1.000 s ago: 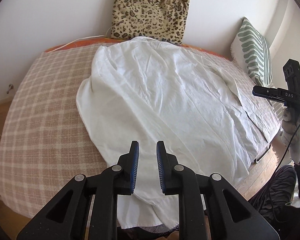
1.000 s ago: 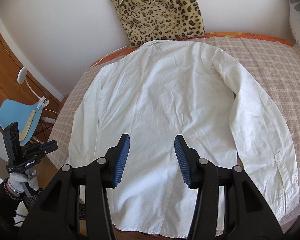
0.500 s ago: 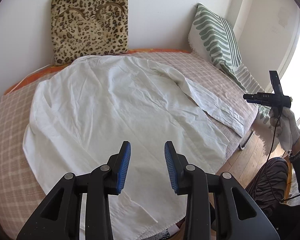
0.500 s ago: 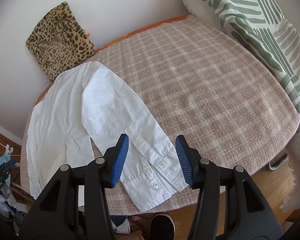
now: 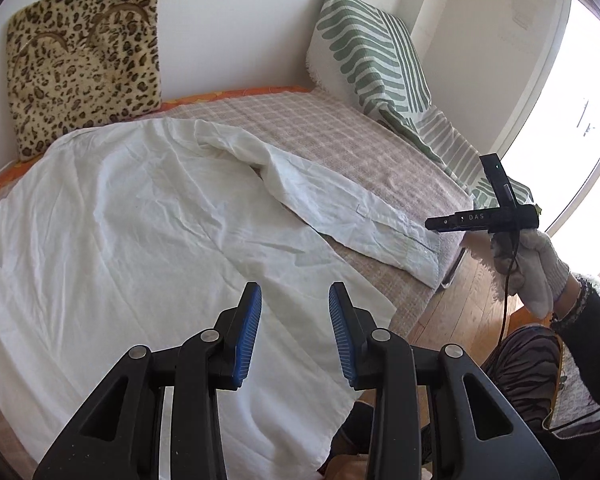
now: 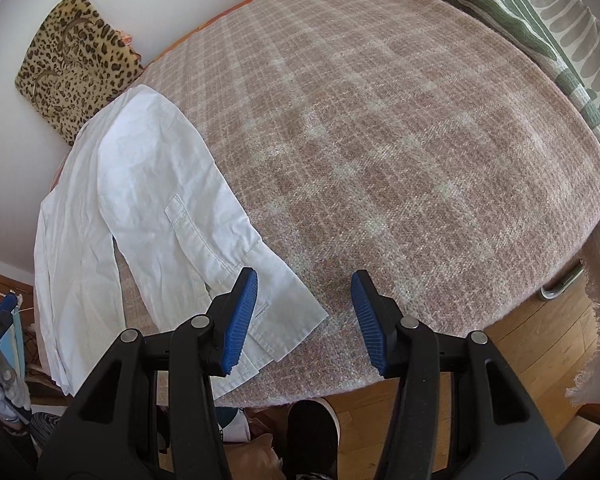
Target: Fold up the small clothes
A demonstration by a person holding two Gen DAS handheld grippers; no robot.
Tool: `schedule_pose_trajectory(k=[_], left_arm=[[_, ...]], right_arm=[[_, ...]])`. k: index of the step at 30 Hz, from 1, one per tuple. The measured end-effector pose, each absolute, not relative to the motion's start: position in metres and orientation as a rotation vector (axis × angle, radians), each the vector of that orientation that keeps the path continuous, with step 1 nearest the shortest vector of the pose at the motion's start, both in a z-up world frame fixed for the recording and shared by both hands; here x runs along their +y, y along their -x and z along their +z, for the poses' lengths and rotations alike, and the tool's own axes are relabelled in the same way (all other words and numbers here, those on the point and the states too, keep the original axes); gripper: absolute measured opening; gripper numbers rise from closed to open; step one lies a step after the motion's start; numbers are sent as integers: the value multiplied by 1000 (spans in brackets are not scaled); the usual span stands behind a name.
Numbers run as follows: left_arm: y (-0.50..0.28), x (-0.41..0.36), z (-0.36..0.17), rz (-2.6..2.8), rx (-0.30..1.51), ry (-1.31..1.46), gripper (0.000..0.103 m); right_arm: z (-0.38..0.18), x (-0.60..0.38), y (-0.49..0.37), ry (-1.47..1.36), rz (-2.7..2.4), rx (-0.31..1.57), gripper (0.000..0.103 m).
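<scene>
A white long-sleeved shirt (image 5: 132, 220) lies spread flat on the plaid bed cover (image 5: 340, 140). Its right sleeve (image 5: 340, 204) runs out toward the bed's front edge, and the cuff (image 6: 272, 292) shows in the right wrist view. My left gripper (image 5: 295, 300) is open and empty, above the shirt's lower hem. My right gripper (image 6: 304, 280) is open and empty, just above the sleeve cuff, with its left finger (image 6: 240, 312) over the cuff. The right gripper also shows in the left wrist view (image 5: 480, 220), held by a gloved hand beyond the cuff.
A leopard-print cushion (image 5: 80, 60) leans on the wall behind the shirt's collar. A green striped pillow (image 5: 372, 64) stands at the bed's right end. The plaid cover (image 6: 400, 140) stretches right of the sleeve. Wooden floor (image 6: 520, 340) lies below the bed edge.
Both grippers have swung right. The right gripper has come down close over the sleeve cuff and opened wider. The left gripper has opened from a narrow gap.
</scene>
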State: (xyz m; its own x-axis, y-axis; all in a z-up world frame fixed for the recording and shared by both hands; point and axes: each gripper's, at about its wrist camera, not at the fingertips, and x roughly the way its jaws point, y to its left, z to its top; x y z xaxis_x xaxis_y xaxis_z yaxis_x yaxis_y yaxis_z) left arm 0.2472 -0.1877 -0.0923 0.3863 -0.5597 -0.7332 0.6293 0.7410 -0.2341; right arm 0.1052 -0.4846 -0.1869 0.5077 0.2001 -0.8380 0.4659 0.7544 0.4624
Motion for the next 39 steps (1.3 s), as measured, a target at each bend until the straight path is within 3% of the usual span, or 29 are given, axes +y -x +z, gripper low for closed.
schedule_pose_trajectory(k=[7,8,10,11,12,18,25,31,33,35,39], left_arm=[[-241,-219,-109,-809,917,-123,33],[-240,-222,-112,-816,921,-127,33],[-238,-226,-119,-827,940,-128,33],[-237,-228,-124,-827,949,-133,33],[-235,-230,-129,-828,961,-138,33],[-227,-233,-157,-839,1028,-145,33],[-239,-201,-139,-789,991,-33,33],[-257,-160,-129,-791,1009,182,33],[-260,-153,-129,-817,1029,268,40],[-265,-152,-132,-853,1051,356,59],[-278,-164,-143,-864,1107,441,61]], right_arm=[[-190,-465,-106,-641,-168,1065,49],[-189,-463,-106,-630,-167,1064,44],[-187,-459,-107,-610,-177,1072,16],[-186,-459,-108,-621,-155,1066,7],[-186,-459,-108,-652,-133,1057,6],[-141,-449,-109,-617,-158,927,5],[-61,-364,-128,-411,52,814,5],[-58,-276,-147,-311,253,847,5],[-67,-254,-151,-285,286,872,5],[-78,-240,-154,-278,307,901,5],[-91,-226,-152,-250,327,929,5]])
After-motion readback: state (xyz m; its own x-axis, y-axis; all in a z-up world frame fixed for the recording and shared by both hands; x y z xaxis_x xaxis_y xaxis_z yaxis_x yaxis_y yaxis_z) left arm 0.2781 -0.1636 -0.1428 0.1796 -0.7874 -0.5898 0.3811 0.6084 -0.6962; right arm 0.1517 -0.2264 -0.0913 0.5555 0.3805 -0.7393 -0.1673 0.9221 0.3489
